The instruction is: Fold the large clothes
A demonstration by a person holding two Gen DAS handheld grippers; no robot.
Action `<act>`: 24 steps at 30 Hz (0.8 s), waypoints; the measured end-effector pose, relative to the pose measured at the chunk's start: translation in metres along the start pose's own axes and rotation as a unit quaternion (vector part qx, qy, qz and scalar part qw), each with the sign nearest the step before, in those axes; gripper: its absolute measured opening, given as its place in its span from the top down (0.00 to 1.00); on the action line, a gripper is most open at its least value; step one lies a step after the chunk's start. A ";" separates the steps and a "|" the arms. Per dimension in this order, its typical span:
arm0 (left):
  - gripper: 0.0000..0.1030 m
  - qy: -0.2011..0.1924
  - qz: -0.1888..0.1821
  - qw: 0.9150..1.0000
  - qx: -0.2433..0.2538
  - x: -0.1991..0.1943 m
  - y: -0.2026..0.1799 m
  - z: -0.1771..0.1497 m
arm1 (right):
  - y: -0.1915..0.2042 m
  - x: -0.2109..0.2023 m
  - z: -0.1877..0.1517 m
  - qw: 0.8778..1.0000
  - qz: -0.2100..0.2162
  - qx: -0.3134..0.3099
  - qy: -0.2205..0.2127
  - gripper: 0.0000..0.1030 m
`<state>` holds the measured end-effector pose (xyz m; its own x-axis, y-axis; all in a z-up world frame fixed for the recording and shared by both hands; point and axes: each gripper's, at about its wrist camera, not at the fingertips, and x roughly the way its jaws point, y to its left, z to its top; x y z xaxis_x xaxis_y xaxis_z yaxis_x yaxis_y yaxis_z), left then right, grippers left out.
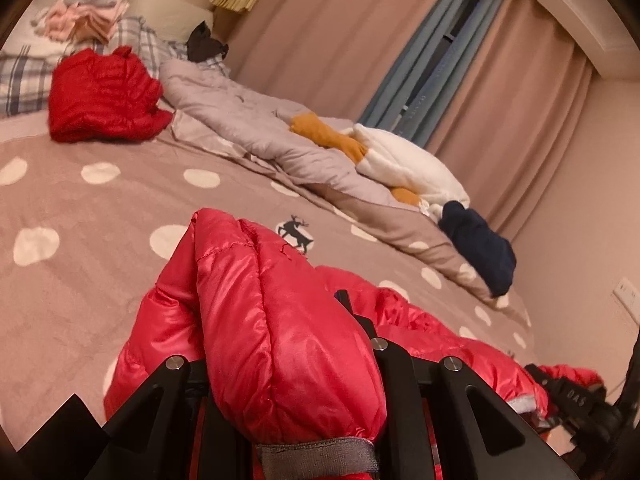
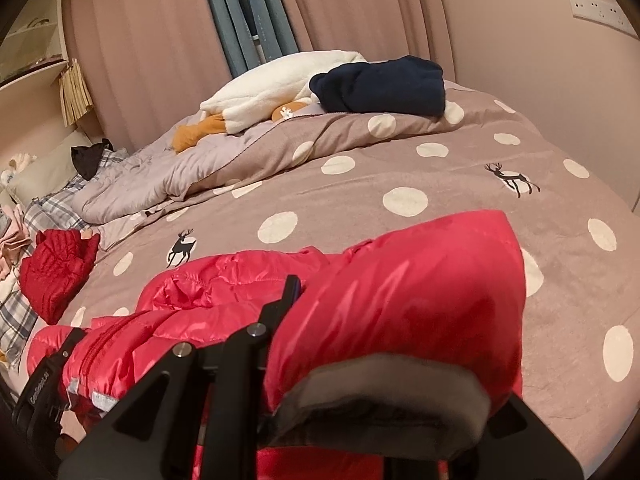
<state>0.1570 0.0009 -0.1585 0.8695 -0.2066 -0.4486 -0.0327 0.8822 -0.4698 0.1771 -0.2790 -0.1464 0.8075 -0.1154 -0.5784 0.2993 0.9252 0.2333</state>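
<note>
1. While both tongs gripped the bright red puffer jacket [image 1: 288,340], the garment lay along the near edge of the bed [image 1: 100,208], its body sagging between the two grips.
2. The left tongs [image 1: 280,392] were clamped on a puffy sleeve end, whose grey cuff [image 1: 316,458] sat right at the jaws' base.
3. The right tongs [image 2: 384,344] were clamped likewise on the other sleeve, its grey cuff [image 2: 384,396] bulging toward the camera; the zipper front [image 2: 116,344] ran off to the left in that view.
4. By my judgement the step in hand was bringing the sleeves across the body. Done well, both grips would travel together at equal height, so the slippery quilted shell did not twist or slide off the near edge.
5. Each sleeve should be laid flat over the chest before release, since trapped air would make the padding spring back; pressing down briefly would help.
6. A darker red jacket [image 1: 104,96] sat folded toward the far left corner by the pillows, a sensible place for the finished bundle.
7. The rumpled grey duvet [image 1: 240,120], white fleece [image 1: 408,164] and navy garment [image 1: 480,248] lay along the far edge, well apart from the work.
</note>
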 end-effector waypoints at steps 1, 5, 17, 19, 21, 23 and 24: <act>0.85 0.001 0.000 1.000 0.002 0.000 0.000 0.000 | 0.000 0.000 0.000 1.000 -0.002 0.003 0.000 0.79; 0.83 0.021 -0.005 1.000 -0.012 0.002 0.007 -0.001 | 0.003 -0.001 -0.001 1.000 -0.009 0.003 -0.004 0.79; 0.69 0.033 -0.005 0.999 -0.017 -0.007 0.012 -0.001 | 0.002 -0.008 -0.005 1.000 -0.005 0.008 -0.011 0.77; 0.69 0.037 -0.005 0.999 -0.026 -0.004 0.015 -0.001 | 0.001 -0.008 -0.006 1.000 -0.002 0.014 -0.012 0.75; 0.68 0.044 -0.002 0.999 -0.026 -0.001 0.016 -0.002 | 0.001 -0.009 -0.007 1.000 0.002 0.019 -0.012 0.73; 0.63 0.045 0.003 0.999 -0.022 -0.002 0.015 -0.001 | 0.000 -0.009 -0.008 1.000 0.007 0.024 -0.013 0.66; 0.53 0.043 0.006 0.999 -0.021 -0.002 0.014 -0.001 | 0.000 -0.009 -0.008 1.000 0.009 0.026 -0.014 0.63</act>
<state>0.1544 0.0134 -0.1645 0.8230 -0.2345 -0.5174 -0.0645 0.8663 -0.4953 0.1654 -0.2745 -0.1474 0.8261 -0.1098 -0.5528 0.3104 0.9073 0.2836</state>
